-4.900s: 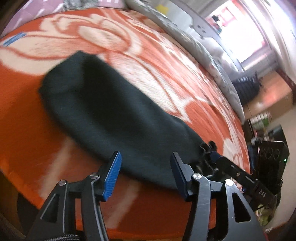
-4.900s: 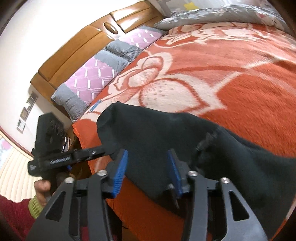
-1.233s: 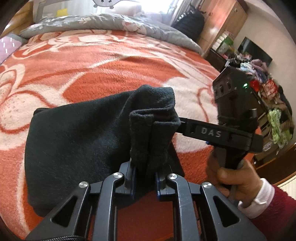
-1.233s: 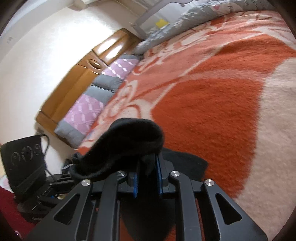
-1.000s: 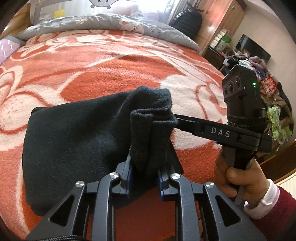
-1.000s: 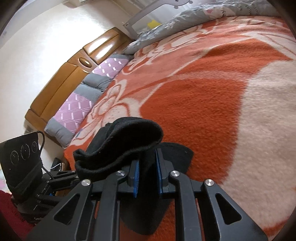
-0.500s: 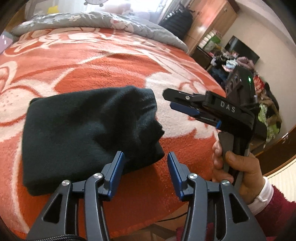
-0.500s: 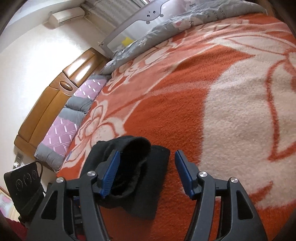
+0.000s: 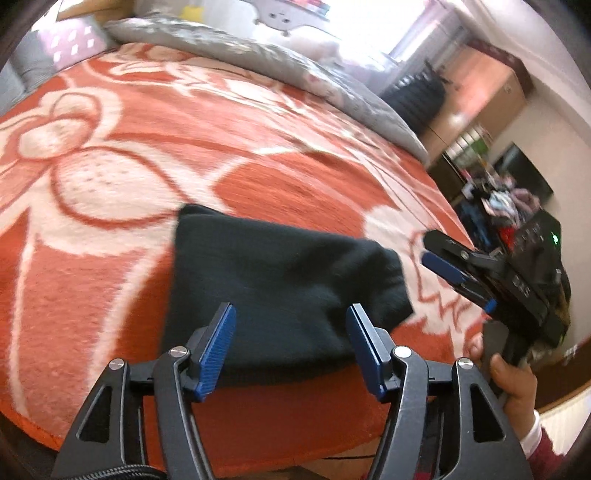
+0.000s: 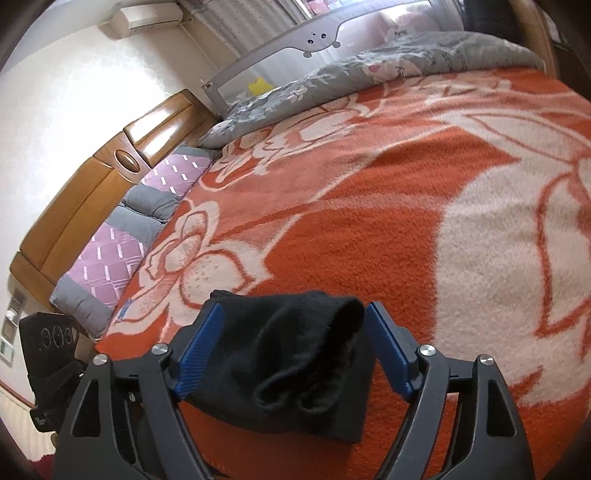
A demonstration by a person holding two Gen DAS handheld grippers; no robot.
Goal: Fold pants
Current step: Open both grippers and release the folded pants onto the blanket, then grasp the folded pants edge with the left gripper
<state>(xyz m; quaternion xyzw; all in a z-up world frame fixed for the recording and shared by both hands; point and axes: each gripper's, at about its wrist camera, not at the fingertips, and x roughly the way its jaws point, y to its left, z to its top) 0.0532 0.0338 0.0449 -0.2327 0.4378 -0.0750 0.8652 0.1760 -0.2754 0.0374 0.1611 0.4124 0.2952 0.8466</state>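
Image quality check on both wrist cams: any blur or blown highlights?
Left wrist: motion blur smears the blanket and pants edges; the window top right is blown out; the left claw stays sharp. Right wrist: crisp, pants weave resolved, strong fisheye bending, mild glare on the headboard.

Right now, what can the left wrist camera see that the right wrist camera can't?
Only the left wrist view shows the right gripper, open, in the person's right hand, plus the cluttered dark TV stand by the wall.

Only the right wrist view shows the shiny wooden headboard, the purple and grey pillows and the white air conditioner.

Both show the folded black fleece pants lying on the orange and cream flowered blanket, with the grey quilt beyond, and open blue-padded fingers.
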